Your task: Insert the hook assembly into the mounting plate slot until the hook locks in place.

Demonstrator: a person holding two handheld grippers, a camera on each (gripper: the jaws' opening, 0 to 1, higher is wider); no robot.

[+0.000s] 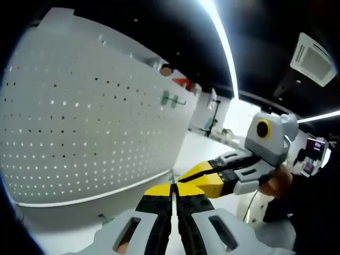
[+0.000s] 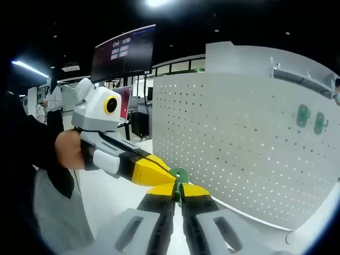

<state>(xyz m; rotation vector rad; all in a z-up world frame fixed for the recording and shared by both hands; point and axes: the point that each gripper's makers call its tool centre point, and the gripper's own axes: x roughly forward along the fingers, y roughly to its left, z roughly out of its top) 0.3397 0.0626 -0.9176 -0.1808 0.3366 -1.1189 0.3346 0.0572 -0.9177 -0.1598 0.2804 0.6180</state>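
Clearly, the main risk now is that the small green hook (image 2: 179,175) slips or turns between the yellow tips before it reaches the white pegboard (image 2: 249,143). It is a thin piece, held only at the very ends of the jaws, so a small push at a wrong angle against the board could twist it, or drop it on the white table (image 2: 114,199). A second risk, in my judgement, is missing the hole: the holes are many and small, and the hook is near the board but not touching it.

In the right gripper view, the right gripper (image 2: 178,192) has its jaws almost closed, with the green hook standing up between the tips. The left gripper (image 2: 169,174) comes in from the left, and its yellow tips meet the same place, touching or just beside the hook; I cannot tell if it really grips it.

In the left gripper view, the left gripper's own jaws are pressed nearly together, with only a thin line between them, and what is held there is hidden. Two other green hooks (image 2: 310,119) already hang high on the board, well apart from the grippers.
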